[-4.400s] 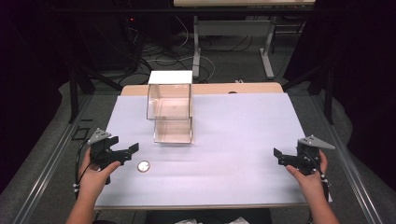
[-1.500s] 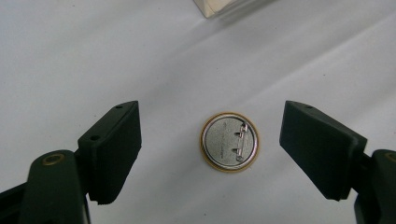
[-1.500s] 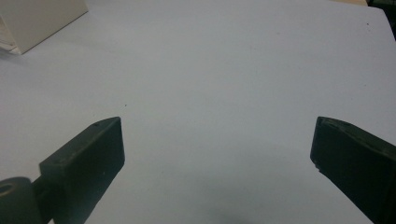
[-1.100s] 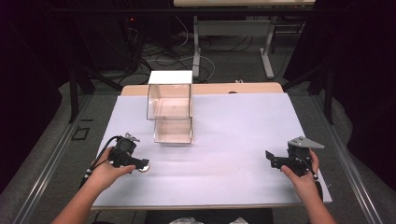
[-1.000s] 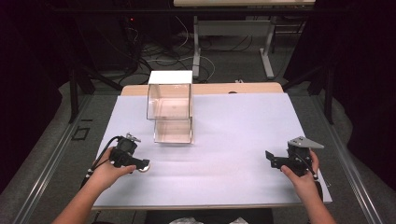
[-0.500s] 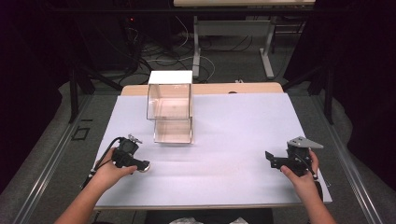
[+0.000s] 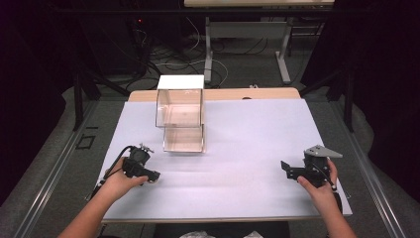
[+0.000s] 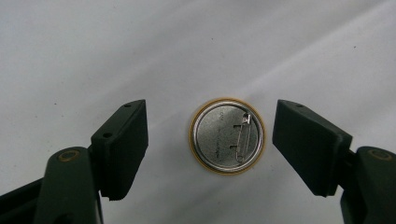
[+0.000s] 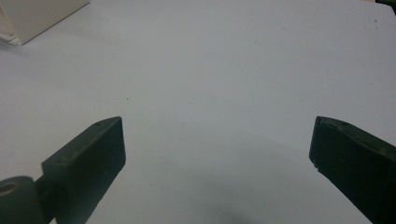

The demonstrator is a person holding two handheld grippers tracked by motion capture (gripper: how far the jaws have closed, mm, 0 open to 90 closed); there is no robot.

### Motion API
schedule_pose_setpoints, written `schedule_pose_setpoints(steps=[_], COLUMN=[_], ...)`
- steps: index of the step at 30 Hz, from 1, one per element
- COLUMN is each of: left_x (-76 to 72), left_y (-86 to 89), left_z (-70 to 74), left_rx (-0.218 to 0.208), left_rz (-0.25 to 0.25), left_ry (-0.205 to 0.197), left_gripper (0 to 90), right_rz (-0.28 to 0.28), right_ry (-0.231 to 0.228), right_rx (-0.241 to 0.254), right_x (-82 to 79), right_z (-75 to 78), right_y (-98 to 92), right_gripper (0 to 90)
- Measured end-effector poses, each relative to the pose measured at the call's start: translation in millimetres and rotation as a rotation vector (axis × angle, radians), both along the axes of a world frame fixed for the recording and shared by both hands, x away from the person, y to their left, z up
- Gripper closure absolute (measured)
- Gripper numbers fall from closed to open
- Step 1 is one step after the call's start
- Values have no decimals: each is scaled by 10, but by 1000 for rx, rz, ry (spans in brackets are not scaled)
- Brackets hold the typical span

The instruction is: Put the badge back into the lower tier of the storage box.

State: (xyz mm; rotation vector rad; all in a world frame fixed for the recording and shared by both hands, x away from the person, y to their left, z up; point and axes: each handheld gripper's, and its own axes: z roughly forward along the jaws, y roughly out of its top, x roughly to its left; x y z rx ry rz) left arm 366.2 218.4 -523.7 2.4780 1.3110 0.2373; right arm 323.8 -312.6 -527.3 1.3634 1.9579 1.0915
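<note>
Seen along the left gripper [image 8: 210, 154], a round pin badge [image 8: 227, 136] lies back-up on the white table cover [image 8: 140, 46] between the two black jaws, a gap on either side; the jaws have just been closing in but press on nothing. The badge's safety pin runs roughly lengthwise between the jaws, pointing away from the camera. From the high view the badge is hidden under that gripper [image 7: 151, 176], which the left hand [image 7: 119, 182] tips downward onto the cover. The right gripper [image 9: 215, 154] is held low and level by the right hand [image 7: 317, 186], jaws spread wide over bare cover, well apart from the badge
</note>
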Motion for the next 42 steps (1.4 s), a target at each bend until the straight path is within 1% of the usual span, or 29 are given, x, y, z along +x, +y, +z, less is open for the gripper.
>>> schedule_pose_setpoints(steps=[2, 6, 7, 9, 11, 13, 19, 20, 21, 27, 28, 32, 33, 35, 37, 39, 42], left_x=[9, 11, 13, 14, 14, 15, 16, 17, 19, 34, 34, 39, 39, 41, 37, 35, 33], left_y=[-7, -29, -33, -36, -40, -42, -50, -49, -49, -41, -43, -47, -48, -48, -51, -51, -48], left_z=[-8, -23, -29, -36, -49, -57, -94, -98, -102, -96, -100, -99, -95, -90, -83, -81, -78], left_rx=[1, 5, 5, 5, 4, 8, 16, 17, 16, 22, 16, 14, 15, 24, 29, 29, 31], left_rz=[-12, -12, -14, -13, -12, -13, -12, -13, -12, -16, -10, -5, -4, -5, 1, 1, -2], left_ry=[8, 24, 21, 31, 33, 41, 45, 46, 48, 58, 57, 60, 66, 66, 78, 80, 81], left_gripper=[285, 298, 299, 301, 301, 301, 303, 303, 304, 304, 304, 312, 316, 325, 336, 345, 353], right_rz=[-3, -3, -3, -1, 2, -1, 1, 2, 5, 8, 8, 9, 11, 15, 10, 11, 9], right_ry=[4, 4, 4, 4, 1, 5, 6, 4, 1, 5, 4, 5, 4, 0, 6, -1, 5], right_rx=[4, 5, 4, 2, -2, 4, 3, -7, -1, -4, -4, -3, -5, -13, -4, -7, -3], right_x=[-3, -4, -5, -5, -1, -5, -3, -2, 1, -1, -1, -1, 0, 3, 1, 3, 0], right_z=[-2, 0, 1, 1, 0, 1, -2, 1, -2, -5, -6, -6, -8, -11, -10, -9, -10], right_y=[3, 2, 3, 4, -1, 5, 6, -2, -1, 3, 3, 2, -1, -10, -6, -10, -4], right_gripper=[35, 37, 37, 38, 39, 38, 39, 39, 40, 40, 40, 43, 44, 45, 46, 46, 48])
